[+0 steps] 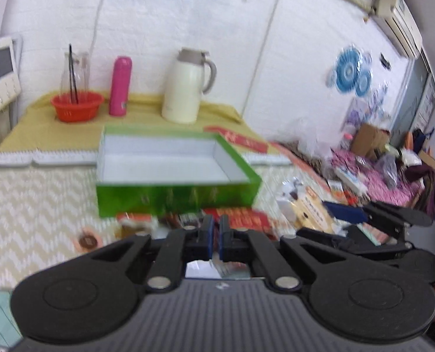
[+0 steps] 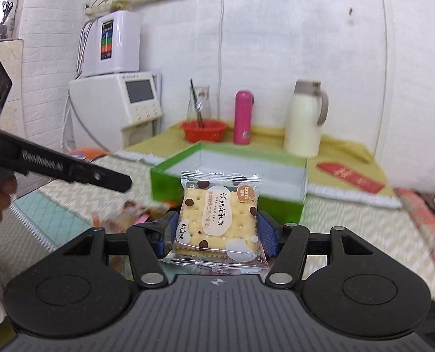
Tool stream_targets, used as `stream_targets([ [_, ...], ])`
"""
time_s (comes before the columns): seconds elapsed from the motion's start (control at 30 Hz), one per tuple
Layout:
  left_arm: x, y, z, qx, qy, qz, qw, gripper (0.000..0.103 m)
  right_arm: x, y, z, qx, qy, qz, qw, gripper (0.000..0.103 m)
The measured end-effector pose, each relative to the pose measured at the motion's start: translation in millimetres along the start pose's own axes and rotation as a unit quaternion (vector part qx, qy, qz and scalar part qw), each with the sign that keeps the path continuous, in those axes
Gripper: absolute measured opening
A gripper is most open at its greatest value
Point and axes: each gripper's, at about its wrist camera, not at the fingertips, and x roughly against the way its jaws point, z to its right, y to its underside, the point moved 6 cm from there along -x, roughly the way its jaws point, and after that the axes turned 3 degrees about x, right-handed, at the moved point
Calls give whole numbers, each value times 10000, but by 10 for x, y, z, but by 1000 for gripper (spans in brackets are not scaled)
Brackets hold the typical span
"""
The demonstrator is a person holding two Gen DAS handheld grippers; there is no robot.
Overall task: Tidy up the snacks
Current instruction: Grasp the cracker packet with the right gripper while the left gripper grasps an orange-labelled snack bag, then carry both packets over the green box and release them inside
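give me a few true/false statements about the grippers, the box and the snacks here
1. The right gripper holds a cracker pack. True.
2. The green box is full of snacks. False: its inside shows bare white.
3. The left gripper is wide open. False: its fingers are nearly together.
4. A pink bottle stands between the red basket and the white jug. True.
5. The box's lid is on. False: it is open-topped.

Right gripper (image 2: 216,231) clamps cracker packet (image 2: 217,220) before green box (image 2: 276,205).
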Motion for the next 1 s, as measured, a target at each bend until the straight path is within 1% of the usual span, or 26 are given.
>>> stream_targets([
  [0.03, -26, -81, -23, -51, -88, 67, 9999, 0, -54, -45, 31, 6, 33, 40, 10000, 97],
  [0.1, -98, -141, -71, -104, -213, -16, 9997, 0, -169, -105, 131, -17, 126, 62, 9999, 97],
  [0.17, -123, -23, -112, -247, -145, -279, 9992, 0, -216, -84, 195, -84, 217, 50, 9997, 97],
  [0.2, -113, 69, -121, -279, -125, -374, 9988, 0, -203, -32, 206, -149, 170, 37, 9997, 97],
  [0.23, -105, 193, -127, -319, -89, -522, 9981, 8, -200, 24, 205, -232, 103, -13, 9997, 97],
  [0.27, -79, 333, -138, -369, -61, -734, 9966, 22, -211, 80, 206, -296, 54, -80, 9995, 97],
  [0.3, -61, 454, -126, -449, -40, -917, 9948, 61, -211, 138, 192, -335, 18, -142, 9993, 97],
  [0.33, -41, 552, -92, -558, 11, -1054, 9929, 66, -215, 186, 177, -359, 3, -202, 9992, 97],
  [0.4, 5, 752, -4, -961, 24, -1340, 9863, 66, -220, 260, 155, -425, -27, -280, 9987, 97],
  [0.5, 58, 979, 74, -1611, -163, -1568, 9743, 66, -204, 295, 134, -563, -81, -283, 9980, 97],
  [0.57, 26, 1091, 94, -1779, -137, -1740, 9684, 66, -197, 302, 117, -595, -97, -282, 9978, 97],
  [0.63, -53, 1160, 70, -1817, -152, -1892, 9649, 66, -195, 299, 101, -602, -102, -288, 9977, 97],
  [0.67, -110, 1203, 61, -1857, -163, -1978, 9623, 62, -189, 301, 92, -604, -112, -286, 9977, 97],
  [0.7, -174, 1251, 38, -1904, -170, -2080, 9593, 48, -178, 309, 89, -609, -125, -287, 9976, 97],
  [0.73, -225, 1287, 7, -1886, -173, -2107, 9590, 48, -164, 312, 78, -606, -133, -282, 9977, 97],
  [0.8, -253, 1313, -28, -1699, -116, -2049, 9639, 45, -144, 321, 69, -604, -130, -280, 9977, 97],
  [0.83, -234, 1298, -43, -1580, -166, -2048, 9658, 42, -131, 321, 61, -593, -123, -283, 9978, 97],
  [0.87, -201, 1273, -45, -1483, -208, -1987, 9685, 41, -123, 318, 59, -569, -115, -284, 9979, 97],
  [0.93, -95, 1180, -28, -1351, -162, -1733, 9754, 40, -93, 297, 40, -506, -107, -248, 9984, 97],
  [1.0, 15, 993, 5, -1186, -84, -1455, 9822, 40, -91, 247, 35, -425, -111, -203, 9988, 97],
])
